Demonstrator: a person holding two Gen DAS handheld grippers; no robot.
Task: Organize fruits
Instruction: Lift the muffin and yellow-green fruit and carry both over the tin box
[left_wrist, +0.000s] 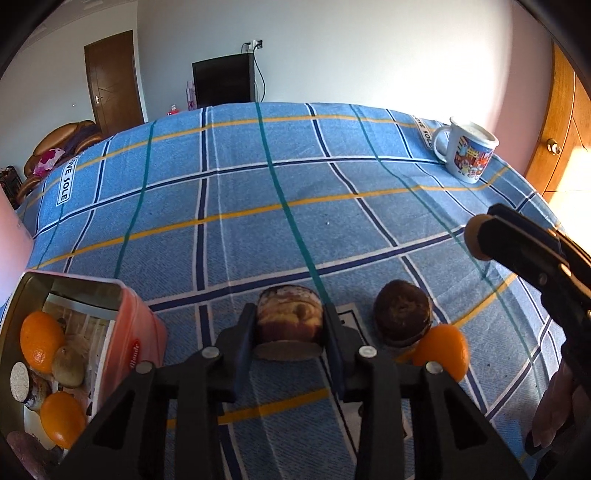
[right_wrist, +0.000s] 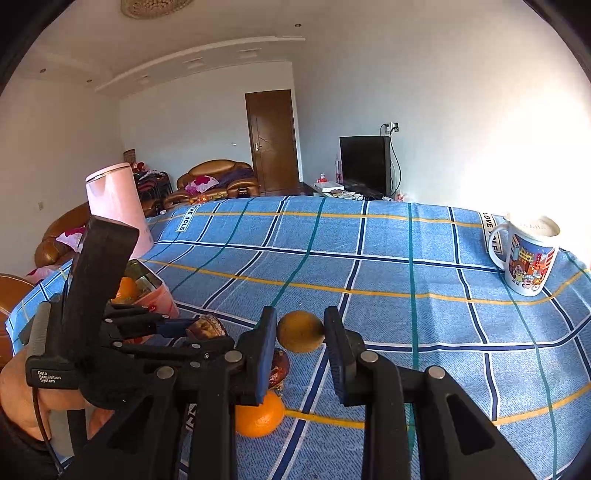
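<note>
My left gripper (left_wrist: 289, 325) is shut on a mottled brown-and-yellow fruit (left_wrist: 289, 317) just above the blue checked cloth (left_wrist: 258, 206). A dark brown fruit (left_wrist: 402, 314) and an orange (left_wrist: 441, 354) lie to its right. A pink tin (left_wrist: 140, 332) at the lower left holds two oranges (left_wrist: 40, 341) and other fruits. My right gripper (right_wrist: 301, 332) is shut on a yellow-brown round fruit (right_wrist: 301, 331), held above the cloth. Below it lie an orange (right_wrist: 258, 415) and a dark fruit (right_wrist: 279, 369). The left gripper (right_wrist: 192, 328) shows at the left of the right wrist view.
A cartoon-printed white mug (left_wrist: 467, 155) stands at the table's far right; it also shows in the right wrist view (right_wrist: 528, 258). A pink cylinder (right_wrist: 118, 206) stands at the far left edge. A TV, sofas and a door lie beyond the table.
</note>
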